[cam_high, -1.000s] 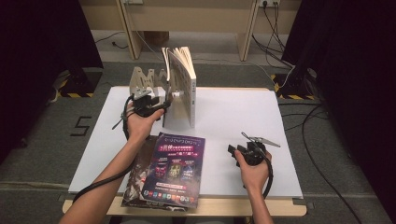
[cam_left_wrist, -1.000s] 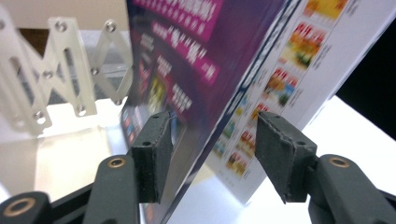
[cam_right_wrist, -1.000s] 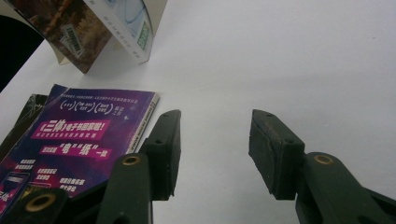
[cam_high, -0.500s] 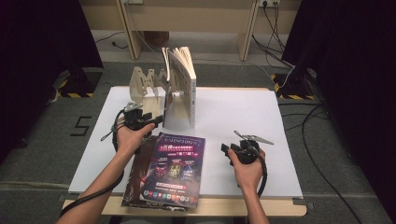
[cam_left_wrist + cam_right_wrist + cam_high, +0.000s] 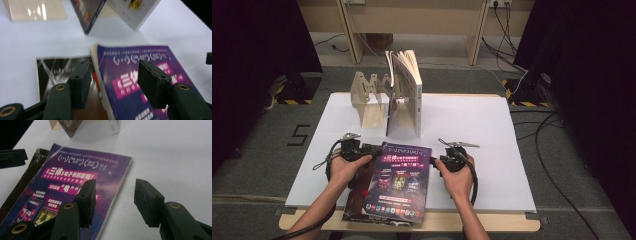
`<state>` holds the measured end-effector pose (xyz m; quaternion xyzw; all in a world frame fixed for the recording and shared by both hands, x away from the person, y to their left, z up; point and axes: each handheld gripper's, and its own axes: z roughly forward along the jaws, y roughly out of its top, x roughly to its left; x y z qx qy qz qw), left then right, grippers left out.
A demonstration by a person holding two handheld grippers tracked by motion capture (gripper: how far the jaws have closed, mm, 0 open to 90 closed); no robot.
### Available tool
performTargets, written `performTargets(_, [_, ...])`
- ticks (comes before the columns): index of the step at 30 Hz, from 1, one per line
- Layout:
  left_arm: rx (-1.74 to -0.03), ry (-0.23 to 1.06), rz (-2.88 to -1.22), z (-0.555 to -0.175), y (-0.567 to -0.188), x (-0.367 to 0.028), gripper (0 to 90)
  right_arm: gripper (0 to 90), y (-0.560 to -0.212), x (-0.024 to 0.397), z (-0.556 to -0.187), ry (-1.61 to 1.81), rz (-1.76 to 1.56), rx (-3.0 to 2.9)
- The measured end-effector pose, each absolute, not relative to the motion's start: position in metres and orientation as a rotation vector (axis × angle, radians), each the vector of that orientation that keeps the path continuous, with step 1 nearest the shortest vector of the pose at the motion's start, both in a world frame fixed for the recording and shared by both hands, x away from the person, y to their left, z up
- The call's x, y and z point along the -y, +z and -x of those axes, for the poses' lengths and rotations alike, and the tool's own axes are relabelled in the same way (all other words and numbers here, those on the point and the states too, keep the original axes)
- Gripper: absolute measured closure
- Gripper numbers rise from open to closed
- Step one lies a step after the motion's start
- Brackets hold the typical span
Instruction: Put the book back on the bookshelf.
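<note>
A purple paperback [image 5: 399, 180] lies flat at the table's front, on top of a dark book [image 5: 356, 200]. My left gripper [image 5: 373, 150] is at the paperback's far left corner, and my right gripper [image 5: 435, 162] is at its right edge. In the left gripper view the open jaws [image 5: 113, 85] straddle the paperback's [image 5: 125, 62] left edge, one over the dark book [image 5: 57, 70]. In the right gripper view the jaws [image 5: 113, 197] stand open over the paperback's [image 5: 75, 175] right edge, having just opened a little. Neither gripper's pads press on anything.
An open book [image 5: 407, 92] stands upright at the middle back of the white table [image 5: 472, 125]. A pale wooden stand [image 5: 371, 97] is just left of it. Bare table lies right of the paperback. Cables run on the floor at right.
My left hand has left the standing book, dropping down and back to the purple paperback's left corner. My right hand has slid left up to the paperback's right edge.
</note>
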<state>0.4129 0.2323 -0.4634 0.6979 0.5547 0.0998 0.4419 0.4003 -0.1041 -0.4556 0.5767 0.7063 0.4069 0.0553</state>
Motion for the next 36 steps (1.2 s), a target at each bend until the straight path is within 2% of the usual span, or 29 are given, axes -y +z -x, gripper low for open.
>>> performTargets(6, [-1.390, 0.170, -1.753, -0.405, -0.474, -0.232, 42.1, 51.6, -0.467, 0.087, -0.405, 1.185, -1.799, -2.231])
performTargets(23, [-1.418, 0.121, -1.784, -0.398, -0.485, -0.219, 41.3, 46.7, -0.478, 0.075, -0.407, 1.136, -1.840, -2.281])
performTargets(30, [-1.495, 0.074, -1.571, -0.392, -0.478, -0.226, 55.9, 46.6, -0.480, 0.074, -0.405, 1.166, -1.865, -2.236])
performTargets(33, [-1.464, -0.053, -1.463, -0.389, -0.473, -0.224, 59.2, 46.8, -0.481, 0.076, -0.404, 1.189, -1.885, -2.223])
performTargets(36, [-1.445, -0.068, -1.521, -0.388, -0.473, -0.216, 59.8, 46.2, -0.480, 0.075, -0.404, 1.171, -1.874, -2.231])
